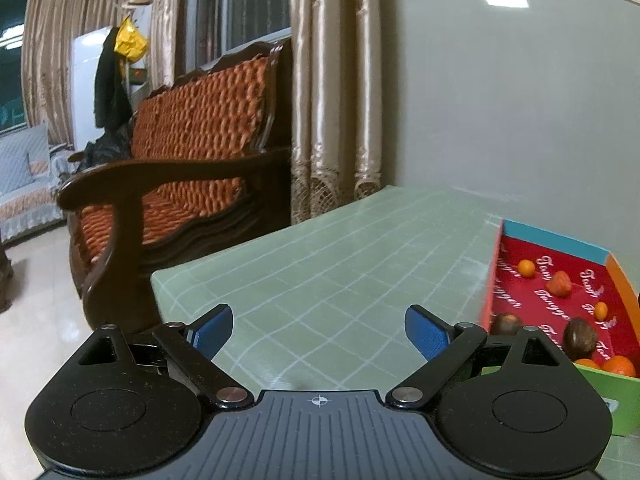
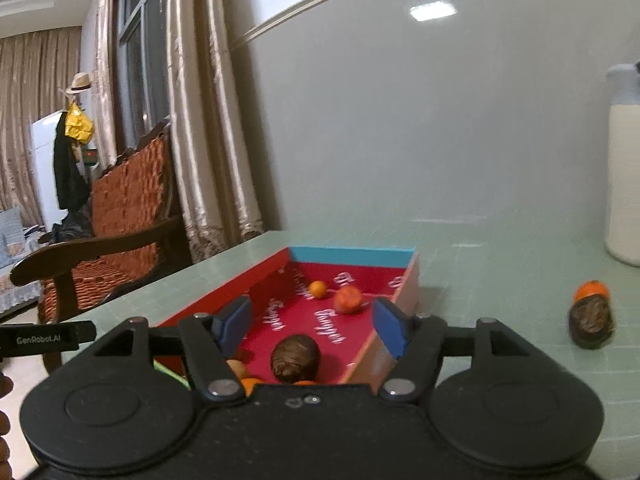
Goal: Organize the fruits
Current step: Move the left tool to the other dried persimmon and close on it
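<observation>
Now both grippers' fingers (image 1: 426,334) (image 2: 390,326) apart and empty, one box (image 2: 352,257), one bottle (image 2: 624,184).

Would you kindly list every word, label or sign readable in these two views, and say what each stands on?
"GenRobot.AI": white print on the black bar at the right wrist view's left edge.
White cursive script repeated across the red cardboard box floor: too blurred to read for certain.
Nothing else bears legible text.

box (image 2: 304,258): red floor with white script, blue end wall. table (image 1: 340,264): pale green, white grid. sofa (image 1: 200,128): orange weave.
</observation>
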Available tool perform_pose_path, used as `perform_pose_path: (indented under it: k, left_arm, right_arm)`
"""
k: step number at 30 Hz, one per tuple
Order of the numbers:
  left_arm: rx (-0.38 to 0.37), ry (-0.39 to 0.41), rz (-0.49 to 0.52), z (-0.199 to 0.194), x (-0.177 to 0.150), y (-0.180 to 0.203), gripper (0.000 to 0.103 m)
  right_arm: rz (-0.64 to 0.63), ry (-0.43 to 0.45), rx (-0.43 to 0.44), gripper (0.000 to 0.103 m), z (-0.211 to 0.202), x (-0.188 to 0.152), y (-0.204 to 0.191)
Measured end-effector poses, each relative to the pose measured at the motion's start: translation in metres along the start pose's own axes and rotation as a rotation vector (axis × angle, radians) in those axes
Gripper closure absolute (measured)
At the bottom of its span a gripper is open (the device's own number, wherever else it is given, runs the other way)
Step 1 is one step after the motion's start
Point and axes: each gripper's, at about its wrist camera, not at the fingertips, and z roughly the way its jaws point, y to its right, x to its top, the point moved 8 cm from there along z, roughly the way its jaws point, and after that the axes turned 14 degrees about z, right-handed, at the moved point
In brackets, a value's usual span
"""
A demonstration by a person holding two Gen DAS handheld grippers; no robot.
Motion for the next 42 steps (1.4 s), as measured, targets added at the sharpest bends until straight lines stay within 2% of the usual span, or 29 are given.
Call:
perform_pose_path:
  k: [11,15,22,32,42]
  left_arm:
    - [-0.097,0.09,0.079,-0.02,0.019,0.063,0.01]
    - [-0.154,0.122,0.107,-0.03,0.026,0.094,0.01]
    - [-0.236,0.197,0.199,-0.052,0.034,0.148,0.01]
    - [-0.36,0.238,0.295,-0.073,0.043,0.215,0.01]
    - [-0.493,0.234,0.376,-0.088,0.049,0.287,0.01]
  right_arm:
    - [0.015,0.04,-0.176,0.021,-0.02,0.012,0.05]
    - [0.008,0.042,-0.243,0.02,-0.029,0.012,0.069]
    - [0.069,0.049,-0.338,0.02,-0.045,0.015,0.11]
    - [0.115,0.075,-0.446,0.02,-0.071,0.021,0.159]
    - [0.138,0.121,-0.547,0.02,-0.104,0.026,0.198]
